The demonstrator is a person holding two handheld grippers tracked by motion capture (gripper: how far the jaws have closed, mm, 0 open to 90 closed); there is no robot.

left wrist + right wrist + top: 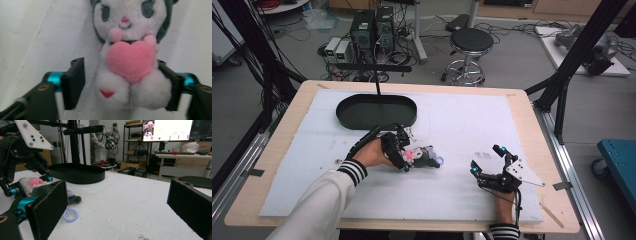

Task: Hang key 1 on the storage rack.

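The plush toy (130,65) lying on the tabletop (452,200) is judged light, soft and compressible; the left gripper (122,85), its fingers (73,82) part-open astride the lower body, right one touching, should grip there.

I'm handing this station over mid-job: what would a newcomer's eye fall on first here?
First the plush toy, white with a pink heart on its front, lying on the white mat near the table's middle, with the left gripper set around its lower body. One jaw touches its side; the other stands a little off. Behind it sits an empty black oval tray, and the right gripper rests open nearer the person.
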